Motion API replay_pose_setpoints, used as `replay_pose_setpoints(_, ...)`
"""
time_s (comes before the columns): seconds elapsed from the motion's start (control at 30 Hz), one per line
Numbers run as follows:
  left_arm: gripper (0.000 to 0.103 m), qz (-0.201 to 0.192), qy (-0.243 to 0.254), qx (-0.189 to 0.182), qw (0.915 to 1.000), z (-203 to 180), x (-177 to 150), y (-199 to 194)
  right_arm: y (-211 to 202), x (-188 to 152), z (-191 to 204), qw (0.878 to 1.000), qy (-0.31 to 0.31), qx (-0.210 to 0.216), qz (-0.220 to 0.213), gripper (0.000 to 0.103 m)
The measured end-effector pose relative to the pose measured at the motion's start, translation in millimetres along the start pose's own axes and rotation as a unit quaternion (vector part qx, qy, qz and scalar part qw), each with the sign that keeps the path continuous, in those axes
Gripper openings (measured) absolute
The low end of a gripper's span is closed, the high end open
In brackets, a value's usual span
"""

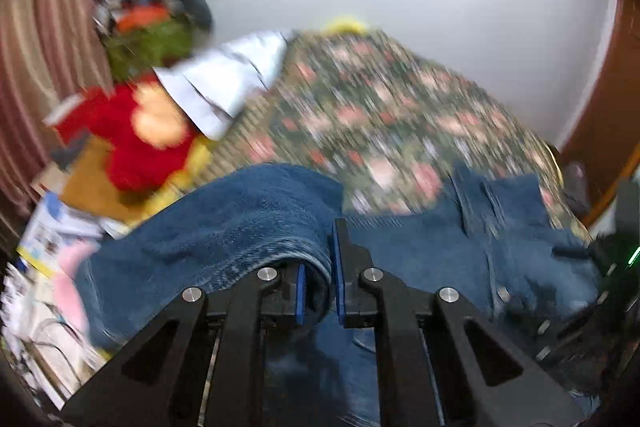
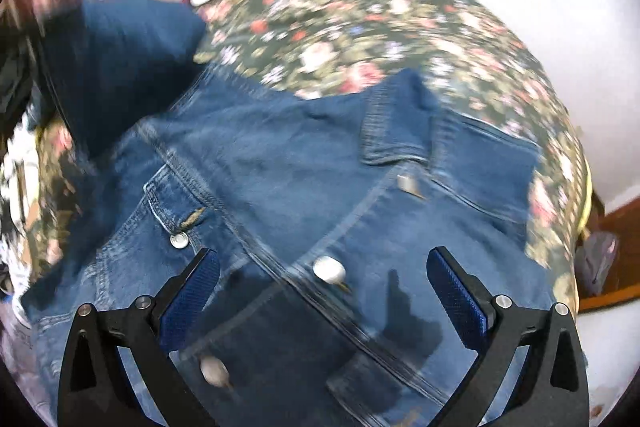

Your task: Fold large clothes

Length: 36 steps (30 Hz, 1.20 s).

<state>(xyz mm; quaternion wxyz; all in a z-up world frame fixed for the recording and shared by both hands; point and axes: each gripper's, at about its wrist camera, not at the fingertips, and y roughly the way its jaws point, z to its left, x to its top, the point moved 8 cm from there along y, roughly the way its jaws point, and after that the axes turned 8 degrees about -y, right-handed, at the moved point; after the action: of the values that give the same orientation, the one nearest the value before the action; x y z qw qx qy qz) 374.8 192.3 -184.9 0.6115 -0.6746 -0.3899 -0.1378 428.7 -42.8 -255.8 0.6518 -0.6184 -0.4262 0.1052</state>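
Observation:
A blue denim jacket point(image 2: 304, 195) lies on a flower-patterned bed point(image 2: 360, 15), collar toward the far side, metal buttons point(image 2: 329, 269) showing. My left gripper point(image 1: 320, 267) is shut on a fold of the denim jacket point(image 1: 240, 219), apparently a sleeve, and holds it lifted; that raised fold shows at the left of the right wrist view point(image 2: 120, 59). My right gripper point(image 2: 322, 295) is open and empty, hovering just above the jacket's buttoned front. Both views are motion-blurred.
A white folded garment point(image 1: 224, 79) lies at the bed's far left corner. A red plush toy point(image 1: 136, 131) and a clutter pile point(image 1: 148, 19) stand left of the bed by a striped curtain point(image 1: 36, 39). Papers point(image 1: 52, 235) lie at the left. A white wall point(image 1: 480, 7) is behind.

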Motion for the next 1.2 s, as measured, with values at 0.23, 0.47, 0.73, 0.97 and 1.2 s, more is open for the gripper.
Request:
replay_pose_setpoints(0.23, 0.011, 0.167, -0.043, -0.034, 0.9844, -19, -94, 65, -20, -41, -44, 0.998, 0.063, -0.002, 0.002, 0.103)
replay_pose_setpoints(0.47, 0.052, 0.163, -0.075, -0.024, 0.9835, -3, -105, 32, -4, -61, -55, 0.994, 0.103, 0.022, 0.026, 0.103)
replay_pose_setpoints(0.73, 0.072, 0.105, -0.195, -0.015, 0.9749, 88, -81, -12, 12, -38, -24, 0.994, 0.095, 0.054, 0.027, 0.103)
replay_pose_setpoints(0.97, 0.071, 0.1, -0.314, 0.002, 0.9442, 157, -83, 18, 17, -21, 2, 0.998, 0.057, 0.029, 0.017, 0.103)
replay_pose_setpoints(1.2, 0.035, 0.046, -0.215, 0.109, 0.9695, 155, -61, 28, 1, -11, 3, 0.999, -0.006, -0.034, -0.014, 0.103)
